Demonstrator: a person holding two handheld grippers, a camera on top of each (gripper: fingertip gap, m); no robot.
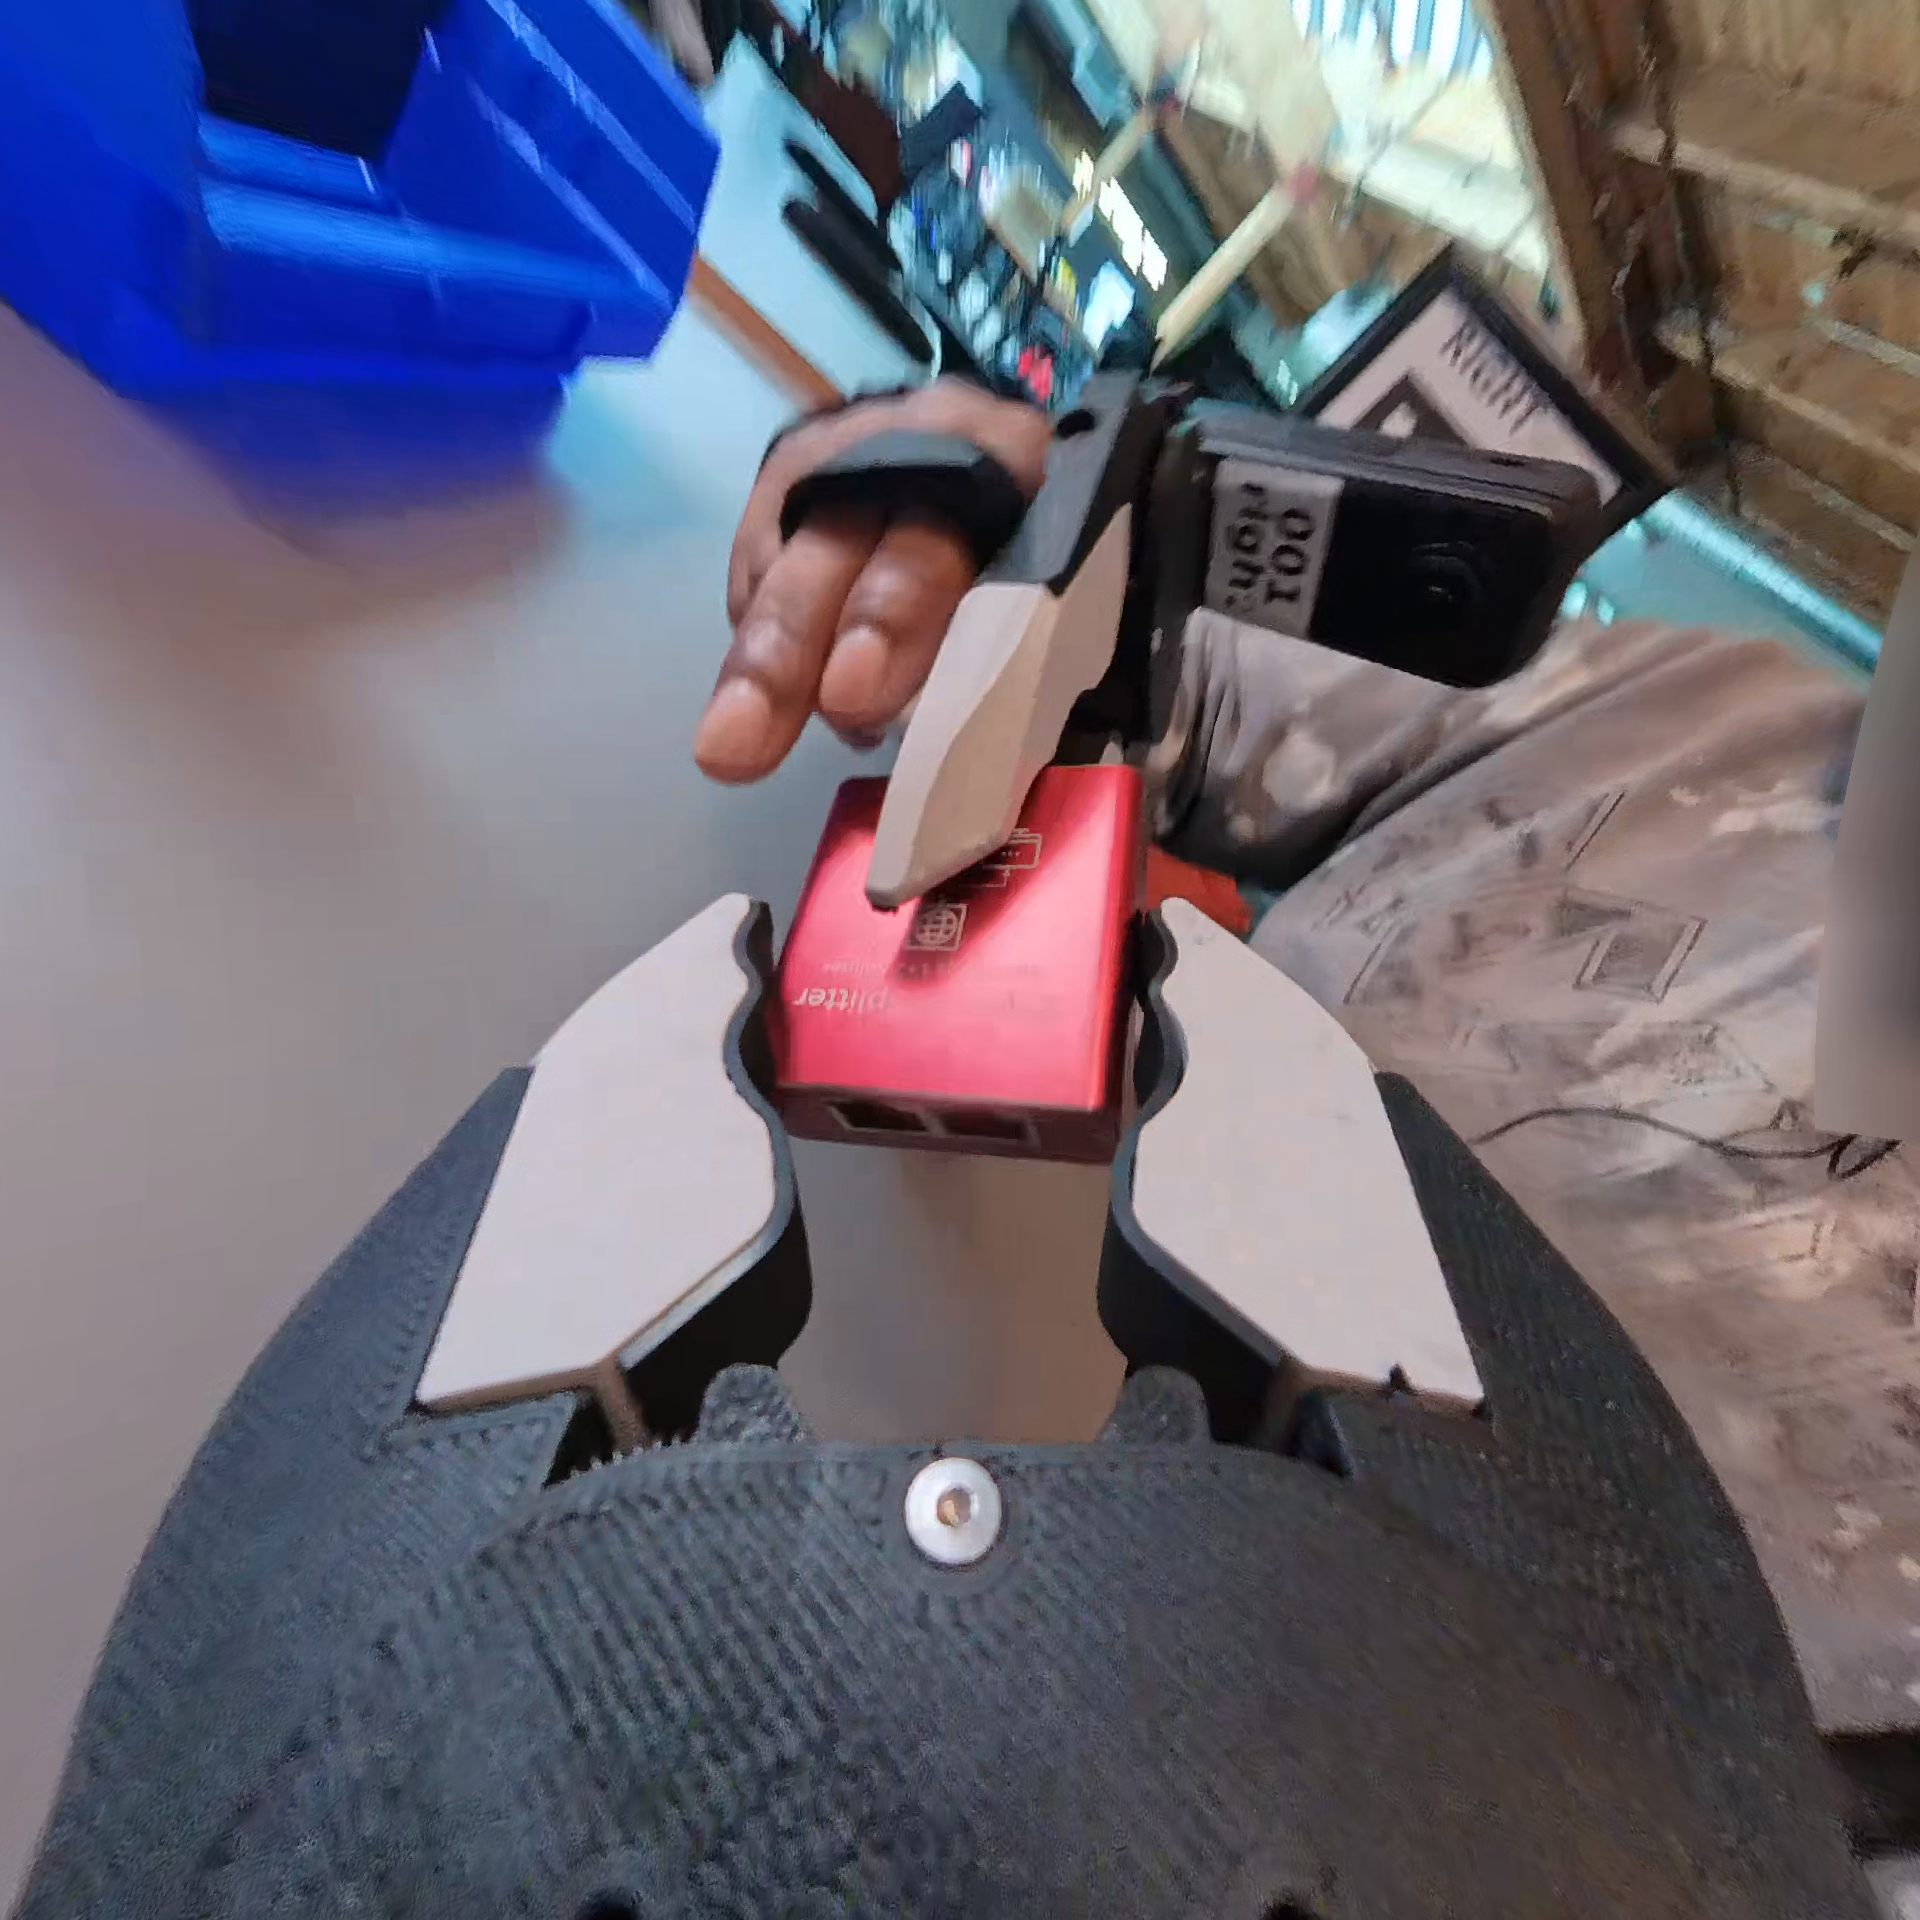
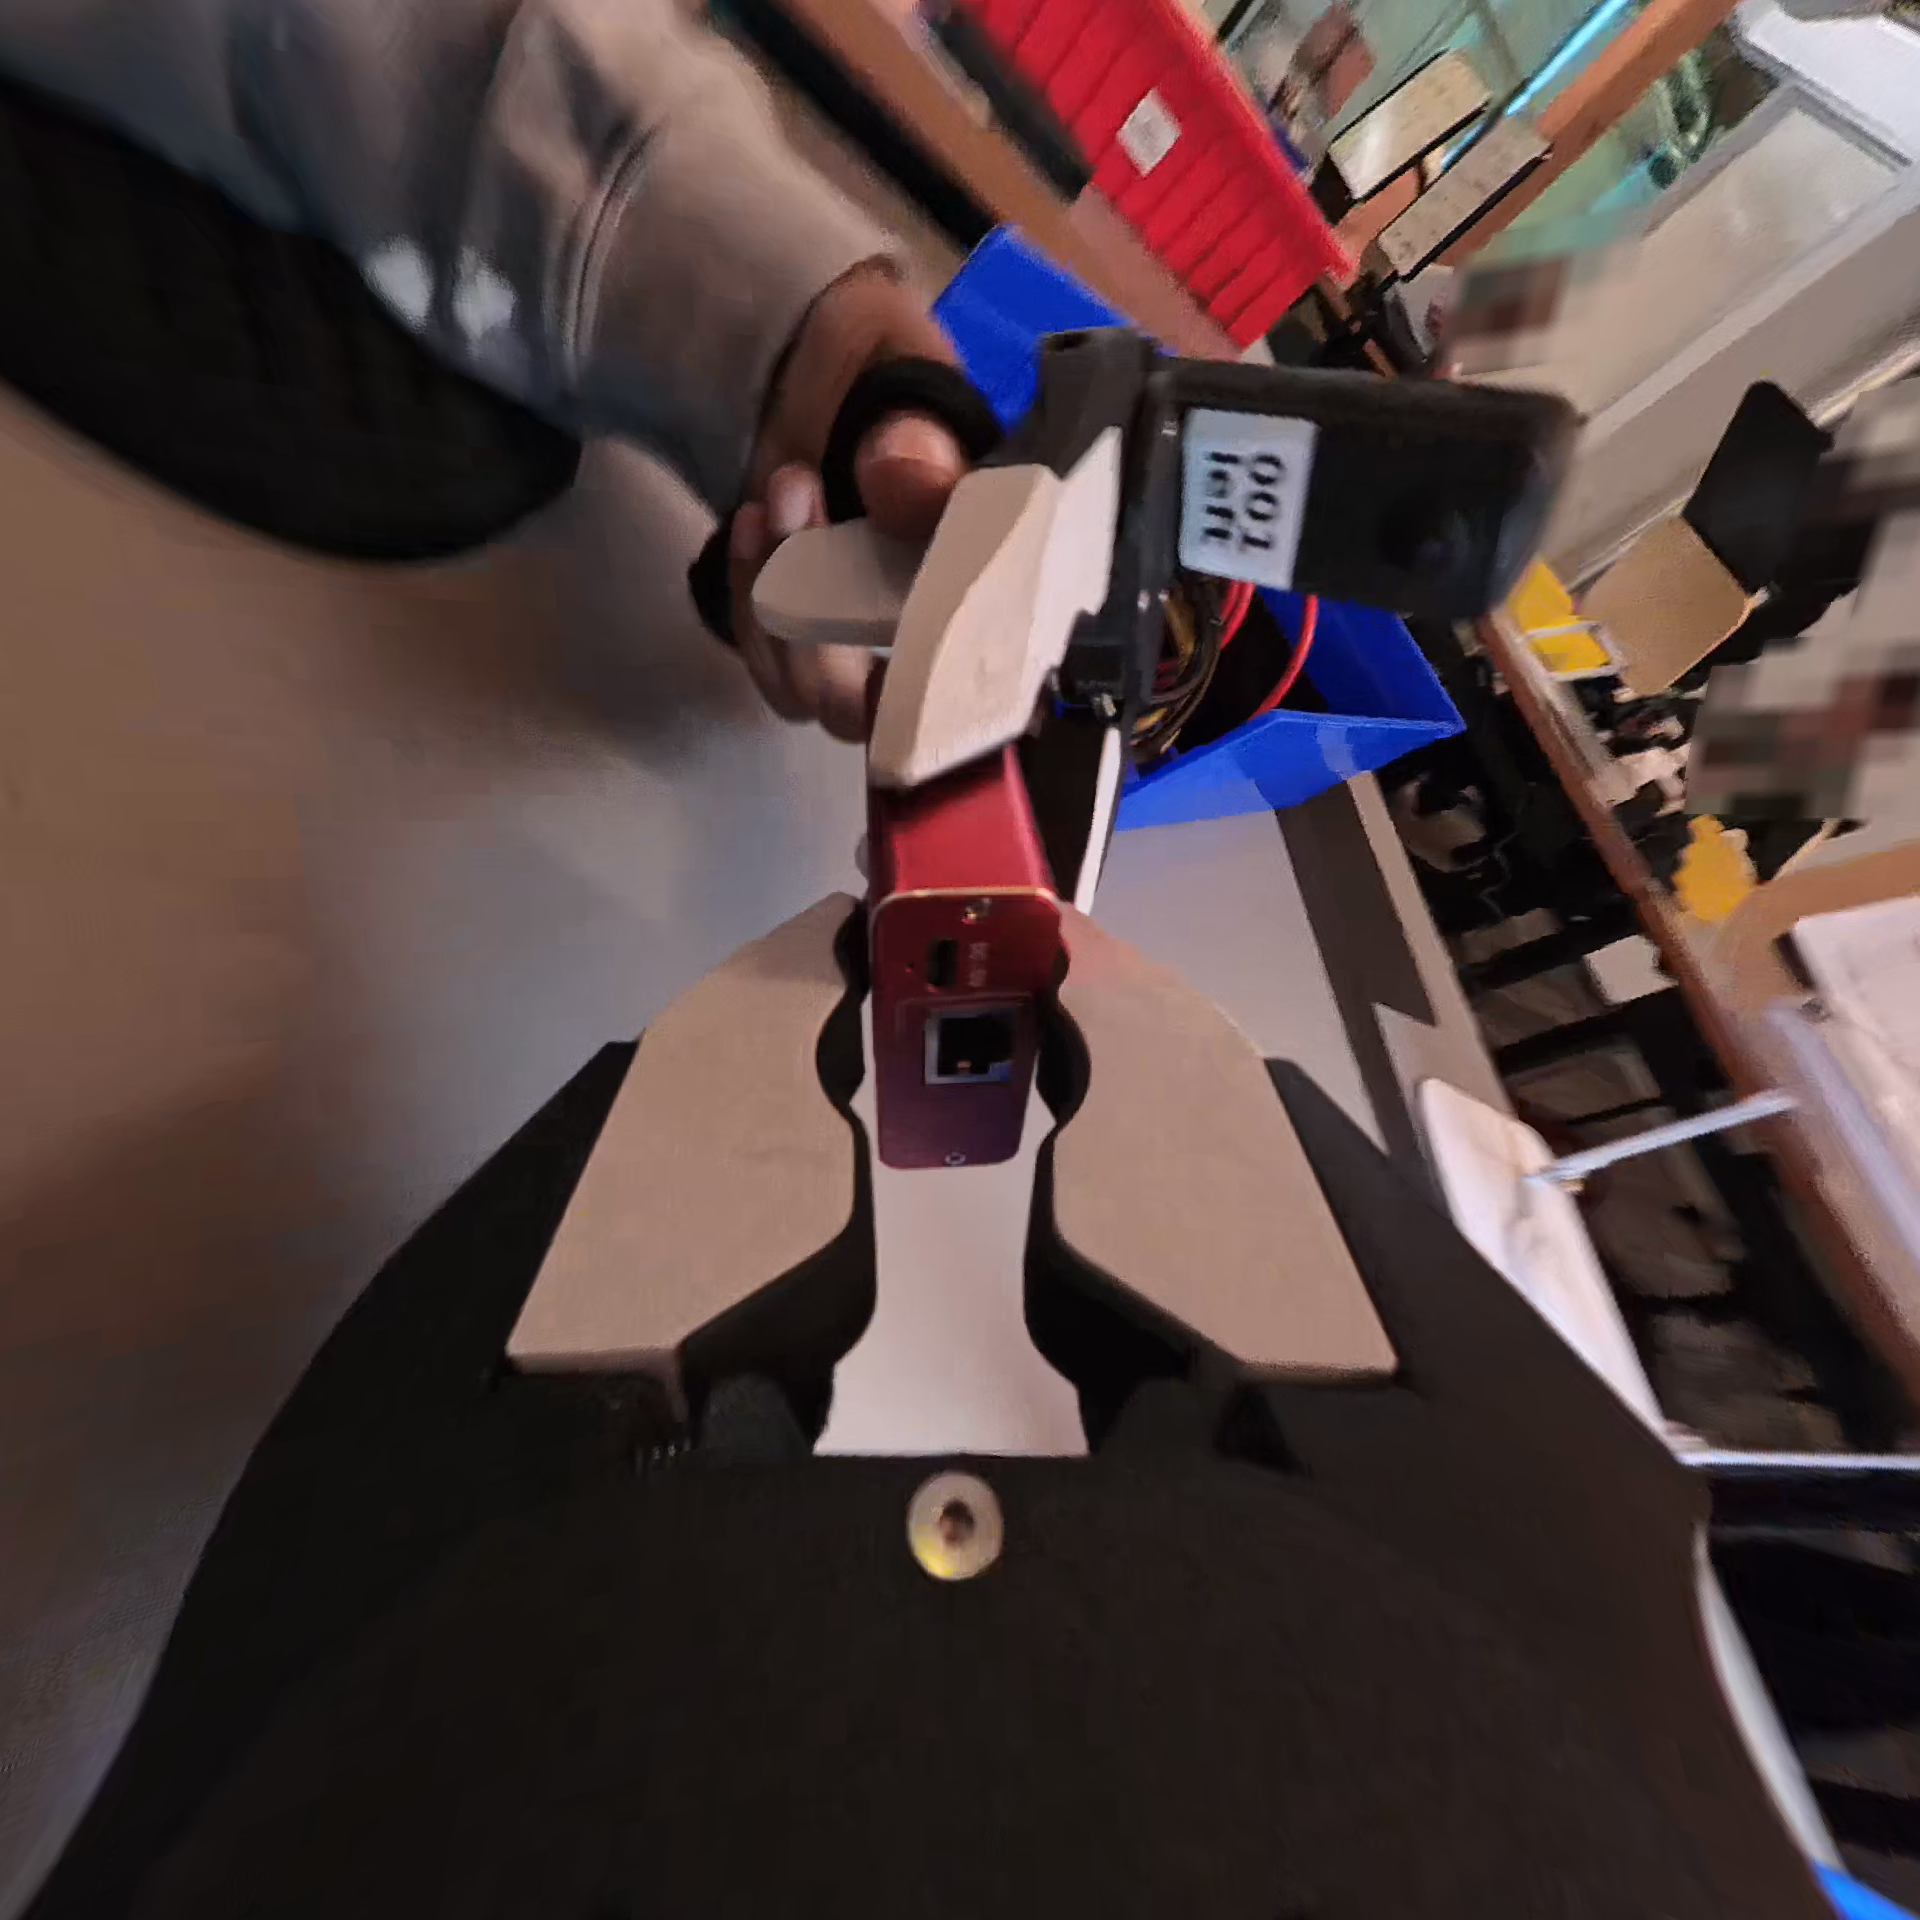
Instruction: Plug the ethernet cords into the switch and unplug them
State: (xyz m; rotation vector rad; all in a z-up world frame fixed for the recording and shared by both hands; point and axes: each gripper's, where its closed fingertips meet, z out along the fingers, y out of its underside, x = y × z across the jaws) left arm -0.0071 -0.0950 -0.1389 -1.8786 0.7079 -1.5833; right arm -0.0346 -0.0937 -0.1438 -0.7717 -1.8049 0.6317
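Note:
A small red metal switch [image 1: 956, 1008] is held in the air between both grippers, above the grey table [image 1: 312, 935]. My left gripper [image 1: 961, 925] is shut on its two sides; two empty ports face me. My right gripper [image 1: 935, 894] comes in from the far end, with one finger [image 1: 977, 707] lying on the box's top. In the right wrist view my right gripper [image 2: 961, 935] is shut on the switch [image 2: 956, 1049] across its flat faces; one empty port and a small socket face me. The left gripper [image 2: 997, 800] holds the far end. No ethernet cord is in view.
A blue bin [image 1: 364, 208] stands at the back left of the table; in the right wrist view the blue bin [image 2: 1299, 748] holds red and yellow wires. A red bin [image 2: 1164, 135] sits on a shelf behind. A person's hand [image 1: 831, 613] and patterned cloth [image 1: 1558, 935] are close by.

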